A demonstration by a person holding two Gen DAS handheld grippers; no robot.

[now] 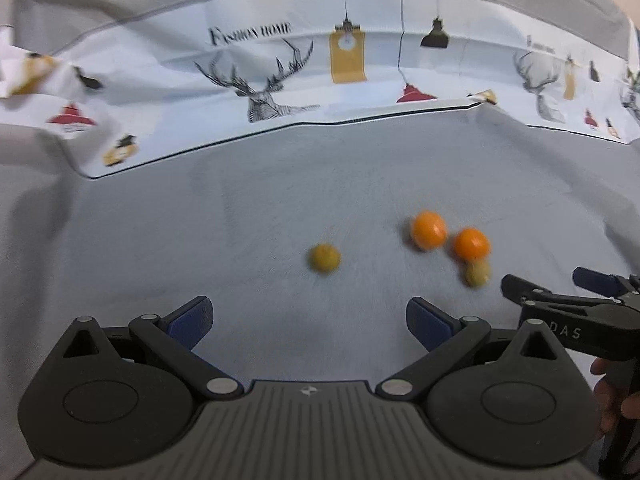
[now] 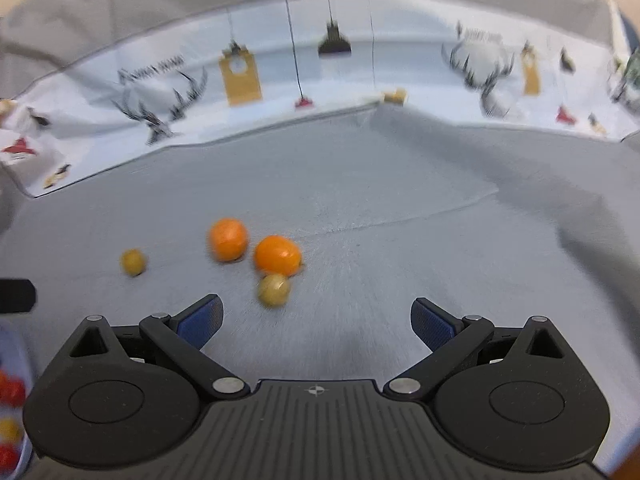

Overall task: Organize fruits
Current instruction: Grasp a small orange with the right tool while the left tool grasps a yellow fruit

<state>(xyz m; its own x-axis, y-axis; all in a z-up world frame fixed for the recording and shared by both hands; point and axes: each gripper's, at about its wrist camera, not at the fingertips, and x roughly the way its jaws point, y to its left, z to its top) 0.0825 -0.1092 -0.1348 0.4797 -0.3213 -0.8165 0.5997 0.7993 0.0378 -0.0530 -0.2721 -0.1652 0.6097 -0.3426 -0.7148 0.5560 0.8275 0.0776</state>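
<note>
Four loose fruits lie on a grey cloth (image 1: pixel 280 184) as two hand-held grippers hang above it, both with jaws spread wide and nothing between them. In the left wrist view, a small yellow fruit (image 1: pixel 324 258) sits alone at 12 o'clock from the left gripper (image 1: pixel 309 322); at about 1 o'clock, two oranges (image 1: pixel 428 230) touch or nearly touch, with a second small yellow fruit (image 1: pixel 477 273) tucked against the nearer one. The right gripper (image 2: pixel 316 320) has that cluster at 11 o'clock, the yellow fruit nearest its left finger.

Rolling looks like the main risk: the fruits are round, and a finger nudging the tight cluster could scatter its neighbours across the cloth. Both views are smeared, so exact gaps cannot be judged. The grippers are close together, and reaching for the same cluster could bring them into collision. A container edge with red and yellow pieces (image 2: pixel 10 396) shows at 9 o'clock in the right wrist view.
</note>
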